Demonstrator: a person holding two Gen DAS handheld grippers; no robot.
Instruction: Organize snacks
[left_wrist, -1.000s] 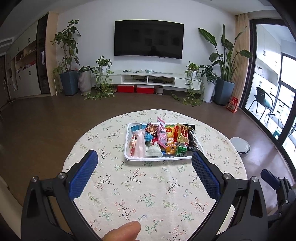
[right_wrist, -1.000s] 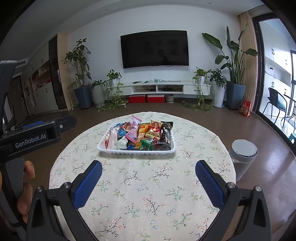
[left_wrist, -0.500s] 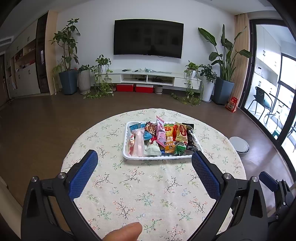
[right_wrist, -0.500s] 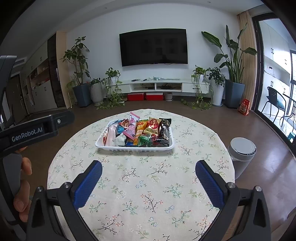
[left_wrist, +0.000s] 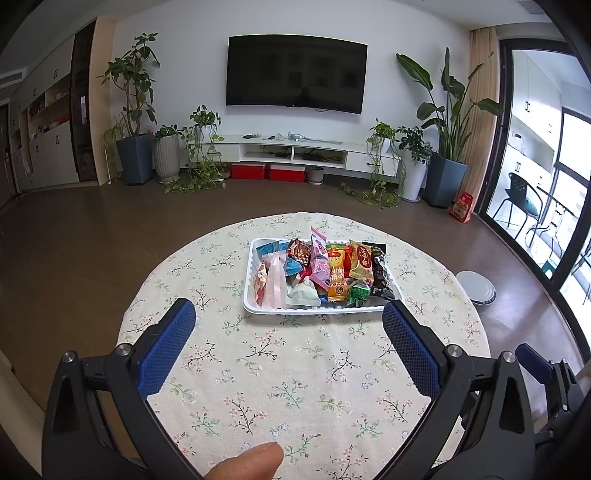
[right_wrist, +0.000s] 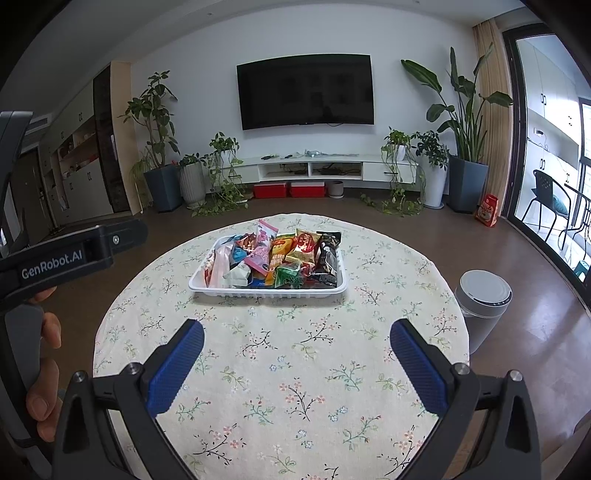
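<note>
Setting: You stood at a round counter (left_wrist: 258, 369) covered in a flowered cloth, in a living room with a wall television and potted plants behind it.
Snacks: A heap of wrapped snacks (left_wrist: 325, 273) lay together inside a white tray (left_wrist: 314, 311) on the far half of the counter; none lay loose on the cloth.
Left hand-held gripper: Your left hand-held gripper (left_wrist: 288, 317) was spread wide, nothing between its blue pads, and hung over the cloth just short of the tray's near rim.
Right hand-held gripper: Your right hand-held gripper (right_wrist: 295, 338) was equally wide and empty, well back from the tray (right_wrist: 269, 293).
Stage: The snacks sat gathered in the tray, which would fit either a pile waiting to be sorted or a tidy-up already done.
Risk, wrappers: The packets overlapped and leaned on each other, so closing on one could drag its neighbours over the low rim.
Risk, tray: The tray looked light; a nudge from a pad could probably slide it across the cloth.
Risk, contents: A hard squeeze might crush soft snacks or burst a wrapper.
</note>
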